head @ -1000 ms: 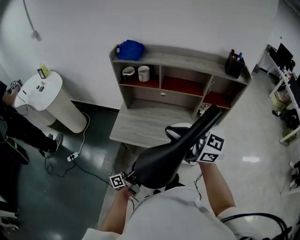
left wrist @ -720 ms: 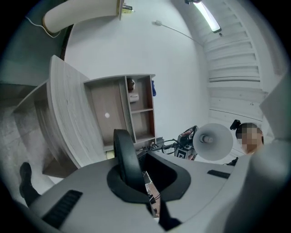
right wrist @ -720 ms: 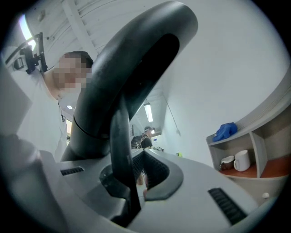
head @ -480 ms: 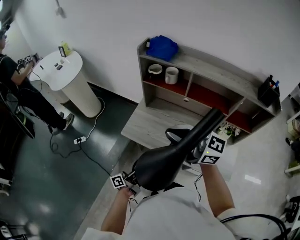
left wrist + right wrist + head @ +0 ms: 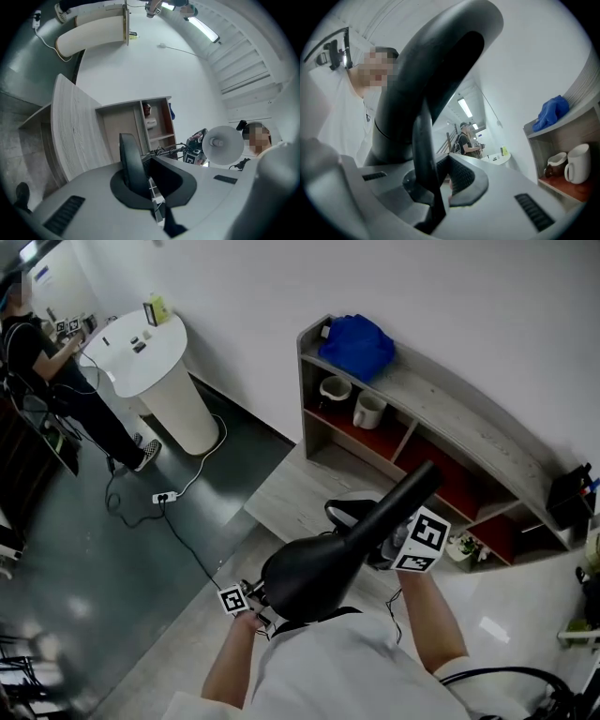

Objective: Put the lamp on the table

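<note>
black lamp [image 5: 323, 563] is held off the grey wooden table [image 5: 291, 498], near its front edge; the left gripper [image 5: 257, 596] is clamped shut on the lamp's wide lower end, the right gripper [image 5: 392, 545] is pinched on its slimmer upper part

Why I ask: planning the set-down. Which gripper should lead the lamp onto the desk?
Right, probably. Both grippers are shut on the black lamp, but the right gripper holds the end nearest the desk, while the left gripper holds the opposite end, farther back.
</note>
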Demonstrator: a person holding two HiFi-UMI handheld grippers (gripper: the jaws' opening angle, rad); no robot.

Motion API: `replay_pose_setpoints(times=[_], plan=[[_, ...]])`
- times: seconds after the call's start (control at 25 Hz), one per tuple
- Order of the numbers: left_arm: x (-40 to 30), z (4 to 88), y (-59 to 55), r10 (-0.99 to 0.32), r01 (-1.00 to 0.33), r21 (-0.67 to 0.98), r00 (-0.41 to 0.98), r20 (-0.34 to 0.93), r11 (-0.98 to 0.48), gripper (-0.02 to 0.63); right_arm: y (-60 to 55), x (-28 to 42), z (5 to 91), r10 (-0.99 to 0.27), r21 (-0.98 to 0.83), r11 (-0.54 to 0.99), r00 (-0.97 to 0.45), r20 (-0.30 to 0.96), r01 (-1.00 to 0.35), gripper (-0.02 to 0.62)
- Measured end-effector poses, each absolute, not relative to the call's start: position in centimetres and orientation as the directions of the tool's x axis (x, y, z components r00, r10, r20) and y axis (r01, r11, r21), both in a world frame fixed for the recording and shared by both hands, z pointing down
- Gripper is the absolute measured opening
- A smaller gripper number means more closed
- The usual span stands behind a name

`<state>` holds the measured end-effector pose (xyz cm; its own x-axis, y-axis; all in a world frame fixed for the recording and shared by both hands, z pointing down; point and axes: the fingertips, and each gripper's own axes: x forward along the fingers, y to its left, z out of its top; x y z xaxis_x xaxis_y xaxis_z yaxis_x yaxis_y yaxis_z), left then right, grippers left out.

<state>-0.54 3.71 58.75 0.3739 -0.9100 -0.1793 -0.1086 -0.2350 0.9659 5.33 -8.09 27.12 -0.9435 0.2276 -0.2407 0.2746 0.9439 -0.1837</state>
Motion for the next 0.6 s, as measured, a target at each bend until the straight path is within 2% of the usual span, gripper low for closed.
replay_pose_setpoints(times=[0.32, 0.6], plan=[[-0.8, 60.6, 0.9, -0.939, -0.097, 0.974, 0.301, -0.165, -0.203, 0.008, -11.9, 3.1, 29.3, 0.290, -0.212, 0.918, -0.931, -0.220, 0.336, 0.015], [-3.8, 63.9, -0.9, -0.952, -0.107, 0.978, 0.269, -0.144, -0.178, 0.008, -14.1, -0.6, 32.6, 0.321, -0.229, 0.903, -0.926, -0.198, 0.363, 0.017]])
